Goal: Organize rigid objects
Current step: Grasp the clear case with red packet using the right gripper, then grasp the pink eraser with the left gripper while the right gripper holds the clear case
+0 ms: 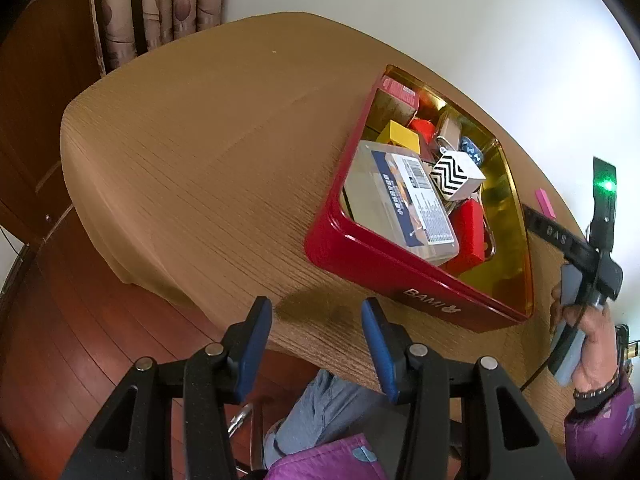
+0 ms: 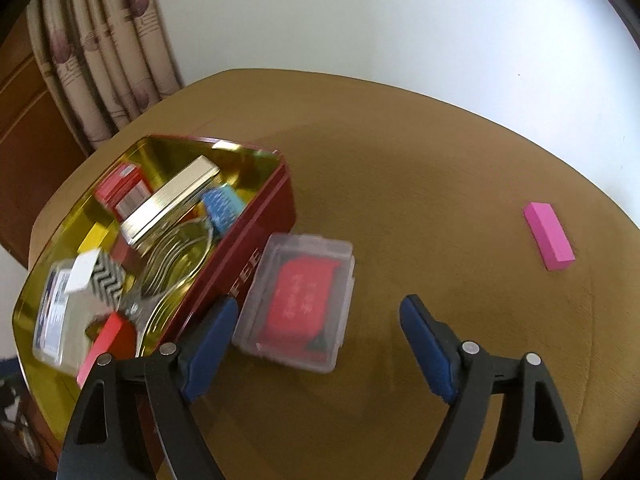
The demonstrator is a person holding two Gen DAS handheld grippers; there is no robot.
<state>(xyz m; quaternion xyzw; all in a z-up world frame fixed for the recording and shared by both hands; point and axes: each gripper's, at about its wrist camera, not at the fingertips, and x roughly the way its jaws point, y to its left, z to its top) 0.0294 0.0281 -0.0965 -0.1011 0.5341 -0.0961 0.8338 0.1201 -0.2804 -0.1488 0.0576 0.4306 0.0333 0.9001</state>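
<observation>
A red tin box (image 1: 400,276) with a gold inside stands on the wooden table and holds several small items, among them a clear plastic case (image 1: 400,200) and a black-and-white zigzag box (image 1: 456,174). My left gripper (image 1: 316,320) is open and empty near the table's front edge, left of the tin. In the right wrist view the tin (image 2: 256,232) is at the left. A clear case with a red card (image 2: 298,300) lies on the table against its side. My right gripper (image 2: 320,320) is open and empty just above that case. A pink block (image 2: 549,236) lies at the right.
The table (image 1: 200,160) has rounded corners and a white wall behind it. A curtain (image 2: 100,64) and a wooden cabinet stand at the back left. The person's legs (image 1: 320,412) are under the front edge. The pink block also shows in the left wrist view (image 1: 545,202).
</observation>
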